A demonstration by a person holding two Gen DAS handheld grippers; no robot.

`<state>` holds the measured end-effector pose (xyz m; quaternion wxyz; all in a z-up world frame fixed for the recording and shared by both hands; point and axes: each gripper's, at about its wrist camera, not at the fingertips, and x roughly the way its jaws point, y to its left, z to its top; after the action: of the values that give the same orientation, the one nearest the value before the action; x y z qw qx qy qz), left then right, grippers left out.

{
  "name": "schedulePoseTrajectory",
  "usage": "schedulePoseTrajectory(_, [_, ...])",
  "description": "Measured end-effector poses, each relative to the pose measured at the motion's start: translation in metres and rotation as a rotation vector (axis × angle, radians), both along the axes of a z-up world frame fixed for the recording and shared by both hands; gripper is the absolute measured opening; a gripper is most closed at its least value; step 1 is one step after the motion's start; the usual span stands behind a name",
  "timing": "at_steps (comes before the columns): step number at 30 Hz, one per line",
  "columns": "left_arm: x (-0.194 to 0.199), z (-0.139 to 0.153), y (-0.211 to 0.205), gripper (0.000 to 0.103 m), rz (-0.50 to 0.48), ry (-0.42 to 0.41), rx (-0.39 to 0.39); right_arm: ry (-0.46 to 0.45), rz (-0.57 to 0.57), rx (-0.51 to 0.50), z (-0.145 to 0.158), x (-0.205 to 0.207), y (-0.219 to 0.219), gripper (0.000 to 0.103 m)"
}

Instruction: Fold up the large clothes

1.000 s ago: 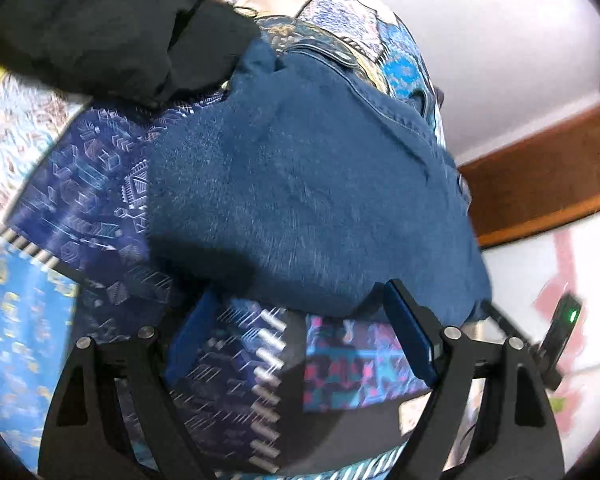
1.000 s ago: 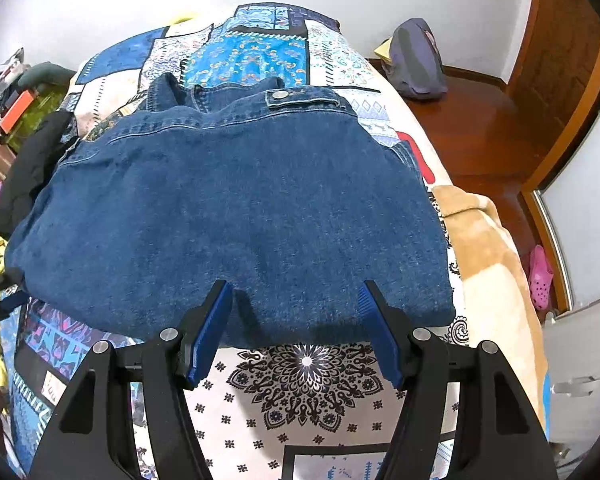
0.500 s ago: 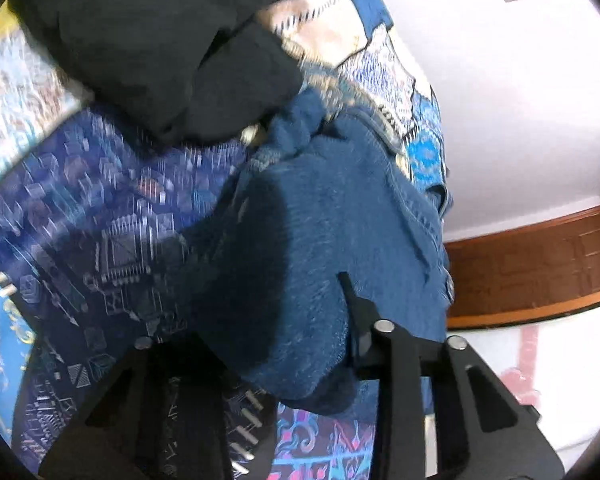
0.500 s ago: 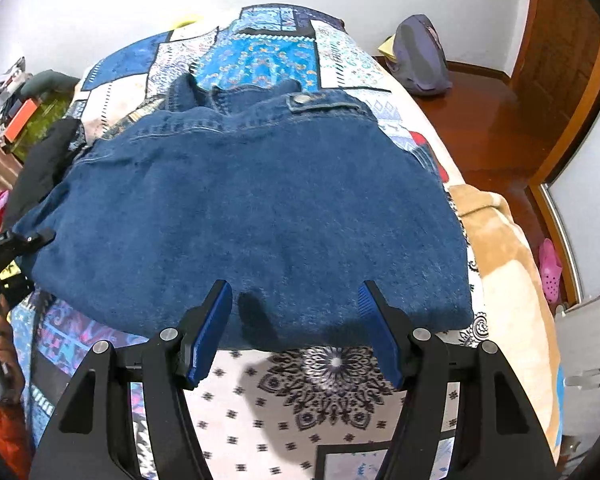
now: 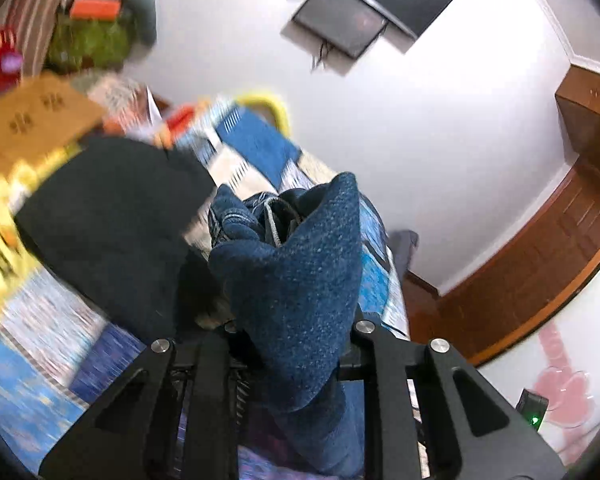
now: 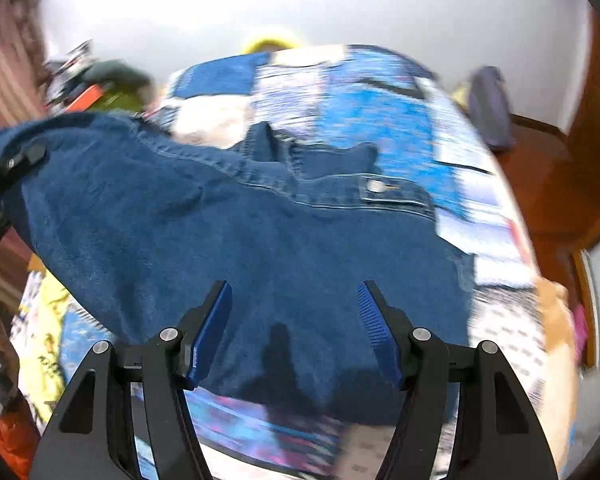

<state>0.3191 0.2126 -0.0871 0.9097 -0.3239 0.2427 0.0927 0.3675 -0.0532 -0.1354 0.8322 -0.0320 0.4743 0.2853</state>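
A folded blue denim jacket (image 6: 236,240) lies on the patchwork bedspread (image 6: 400,120). My left gripper (image 5: 292,344) is shut on the jacket's left edge (image 5: 296,272) and holds it lifted off the bed; it also shows at the far left of the right wrist view (image 6: 16,164). My right gripper (image 6: 294,324) is open, its blue pads (image 6: 214,328) hovering over the jacket's near edge, touching nothing.
A black garment (image 5: 108,216) lies on the bed left of the jacket. A cardboard box (image 5: 32,120) and clutter stand at the far left. A purple bag (image 6: 488,104) sits on the wooden floor right of the bed. A wall screen (image 5: 344,28) hangs above.
My left gripper closed on the jacket's left edge and lifted it, tilting upward. The jacket's left side rose off the bed. My right gripper stayed open and moved slightly forward over the near edge.
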Motion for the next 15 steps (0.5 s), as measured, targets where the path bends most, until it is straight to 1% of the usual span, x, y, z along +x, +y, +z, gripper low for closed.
schedulePoseTrajectory(3, [-0.012,0.006,0.016,0.020,0.048,0.011,0.062,0.051,0.116,-0.011,-0.018,-0.007,0.051,0.062])
schedulePoseTrajectory(5, [-0.018,0.002,0.025,0.020,0.068,0.023,0.066,0.111,0.186,-0.031,-0.038,-0.014,0.081,0.061])
schedulePoseTrajectory(6, [-0.019,-0.002,0.029,0.020,0.075,0.035,0.063,0.138,0.196,-0.058,-0.051,-0.018,0.094,0.061])
schedulePoseTrajectory(8, [-0.020,-0.011,0.034,0.020,0.075,0.061,0.051,0.151,0.192,-0.077,-0.070,-0.025,0.108,0.061])
schedulePoseTrajectory(11, [-0.019,-0.025,0.036,0.020,0.086,0.110,0.059,0.169,0.209,-0.096,-0.081,-0.026,0.116,0.063])
schedulePoseTrajectory(13, [-0.012,-0.031,0.028,0.020,0.085,0.113,0.067,0.202,0.226,-0.075,-0.076,-0.023,0.108,0.062])
schedulePoseTrajectory(15, [-0.007,-0.023,0.020,0.020,0.063,0.101,0.085,0.247,0.231,-0.039,-0.067,-0.019,0.095,0.062])
